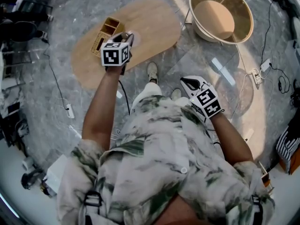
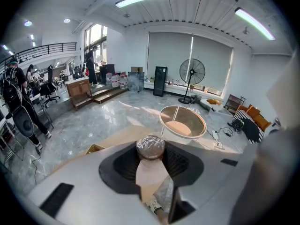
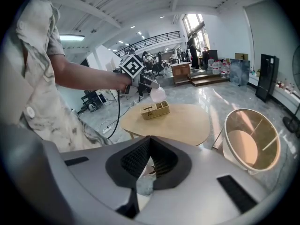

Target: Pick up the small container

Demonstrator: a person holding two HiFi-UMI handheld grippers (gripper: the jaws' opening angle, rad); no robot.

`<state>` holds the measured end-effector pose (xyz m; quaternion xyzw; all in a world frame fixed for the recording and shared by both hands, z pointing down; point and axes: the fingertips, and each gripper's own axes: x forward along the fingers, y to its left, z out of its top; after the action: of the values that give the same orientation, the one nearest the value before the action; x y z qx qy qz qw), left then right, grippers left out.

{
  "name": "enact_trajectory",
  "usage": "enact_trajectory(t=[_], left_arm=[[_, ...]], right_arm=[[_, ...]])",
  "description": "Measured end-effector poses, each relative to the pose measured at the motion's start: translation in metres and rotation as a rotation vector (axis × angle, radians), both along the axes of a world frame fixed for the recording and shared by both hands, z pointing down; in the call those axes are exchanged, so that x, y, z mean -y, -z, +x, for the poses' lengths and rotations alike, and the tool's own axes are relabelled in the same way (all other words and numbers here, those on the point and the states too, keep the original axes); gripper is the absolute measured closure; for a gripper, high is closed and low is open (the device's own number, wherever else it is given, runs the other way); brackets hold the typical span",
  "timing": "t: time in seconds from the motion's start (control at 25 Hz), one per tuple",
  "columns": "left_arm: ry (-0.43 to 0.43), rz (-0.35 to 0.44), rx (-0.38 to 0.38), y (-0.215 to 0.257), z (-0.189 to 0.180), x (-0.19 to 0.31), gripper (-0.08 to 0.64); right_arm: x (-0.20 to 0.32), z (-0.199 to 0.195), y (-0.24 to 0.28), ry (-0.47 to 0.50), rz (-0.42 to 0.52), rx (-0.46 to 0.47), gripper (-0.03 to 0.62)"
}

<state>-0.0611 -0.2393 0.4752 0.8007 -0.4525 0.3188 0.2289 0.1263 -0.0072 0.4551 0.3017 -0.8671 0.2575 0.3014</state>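
The small container (image 2: 150, 147) is a clear plastic cup with a round lid, and the pads of my left gripper (image 1: 123, 37) are shut on its sides. In the right gripper view the container (image 3: 158, 93) hangs in the air just above a wooden organizer box (image 3: 155, 109). The box (image 1: 106, 32) stands at the left end of the oval wooden table (image 1: 150, 20). My right gripper (image 1: 188, 83) is off the table, above the floor near the person's body. Its jaws meet at the tips with nothing between them.
A round cream side table with a raised rim (image 1: 220, 13) stands right of the wooden table. Cables and power strips (image 1: 257, 72) lie on the marble floor on both sides. The person's shoes (image 1: 152, 71) are by the table's near edge.
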Motion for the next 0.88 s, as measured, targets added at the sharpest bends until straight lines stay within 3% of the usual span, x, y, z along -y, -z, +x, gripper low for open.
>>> enact_trajectory(t=[0.88], left_arm=[[0.001, -0.004, 0.002, -0.0051, 0.0041, 0.0051, 0.408]], right_arm=[[0.0042, 0.0009, -0.0034, -0.006, 0.01, 0.011, 0.571]])
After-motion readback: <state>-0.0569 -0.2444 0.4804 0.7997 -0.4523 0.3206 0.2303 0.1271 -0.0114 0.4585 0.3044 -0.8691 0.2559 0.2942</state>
